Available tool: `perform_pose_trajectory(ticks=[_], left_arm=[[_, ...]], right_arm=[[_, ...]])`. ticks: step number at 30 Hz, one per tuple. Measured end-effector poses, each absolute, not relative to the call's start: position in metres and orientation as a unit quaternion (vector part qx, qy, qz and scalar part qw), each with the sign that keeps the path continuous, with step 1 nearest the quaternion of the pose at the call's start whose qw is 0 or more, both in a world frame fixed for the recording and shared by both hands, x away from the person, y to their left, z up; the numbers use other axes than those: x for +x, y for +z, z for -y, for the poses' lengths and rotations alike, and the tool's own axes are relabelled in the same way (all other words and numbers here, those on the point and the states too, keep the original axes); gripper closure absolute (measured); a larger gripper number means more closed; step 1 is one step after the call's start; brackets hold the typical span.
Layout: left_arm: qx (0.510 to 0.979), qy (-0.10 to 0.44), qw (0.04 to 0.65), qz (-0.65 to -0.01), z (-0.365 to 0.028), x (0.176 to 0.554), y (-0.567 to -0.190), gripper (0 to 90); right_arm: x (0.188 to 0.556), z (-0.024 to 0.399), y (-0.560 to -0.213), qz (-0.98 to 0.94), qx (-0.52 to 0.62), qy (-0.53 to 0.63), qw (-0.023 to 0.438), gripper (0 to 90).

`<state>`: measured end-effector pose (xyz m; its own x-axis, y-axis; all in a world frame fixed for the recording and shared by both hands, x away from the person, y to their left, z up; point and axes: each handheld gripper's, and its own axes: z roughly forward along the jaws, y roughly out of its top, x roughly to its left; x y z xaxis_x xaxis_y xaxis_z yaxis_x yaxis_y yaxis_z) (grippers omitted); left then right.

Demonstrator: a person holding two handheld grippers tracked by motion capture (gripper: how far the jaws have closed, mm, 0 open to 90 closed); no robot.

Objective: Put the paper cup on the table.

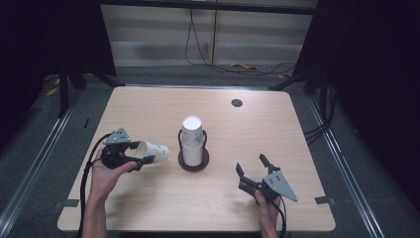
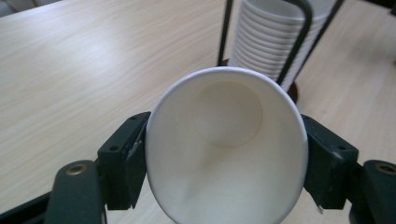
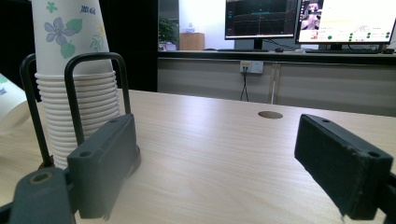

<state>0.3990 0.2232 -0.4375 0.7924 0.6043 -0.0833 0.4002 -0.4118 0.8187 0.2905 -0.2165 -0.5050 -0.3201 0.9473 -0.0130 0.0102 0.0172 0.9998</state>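
one loose cup (image 1: 153, 151), one cup stack (image 1: 192, 139), two claws (image 1: 140, 154) (image 1: 251, 166)

lab or office: monitors (image 3: 303, 21) on desk, black curtains (image 1: 376, 74)

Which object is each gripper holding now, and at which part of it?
The left gripper holds a paper cup by its side walls near the open rim. The right gripper holds nothing.

Smooth white paper cup (image 2: 226, 149); matt black rubbery pads (image 2: 133, 158); pale wood-grain table (image 1: 148, 106), faintly glossy; black metal wire rack (image 3: 95, 88).
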Motion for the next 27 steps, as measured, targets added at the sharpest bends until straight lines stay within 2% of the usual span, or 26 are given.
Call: perform_pose_trajectory(ticks=[17, 27], left_arm=[[0.873, 0.097, 0.363, -0.312, -0.216, 0.441, -0.415, 25.8], [0.886, 0.096, 0.323, -0.318, -0.210, 0.460, -0.417, 25.3]], right_arm=[[0.291, 0.217, -0.505, -0.582, 0.411, 0.568, 0.412, 12.9], [0.291, 0.217, -0.505, -0.582, 0.411, 0.568, 0.411, 13.1]])
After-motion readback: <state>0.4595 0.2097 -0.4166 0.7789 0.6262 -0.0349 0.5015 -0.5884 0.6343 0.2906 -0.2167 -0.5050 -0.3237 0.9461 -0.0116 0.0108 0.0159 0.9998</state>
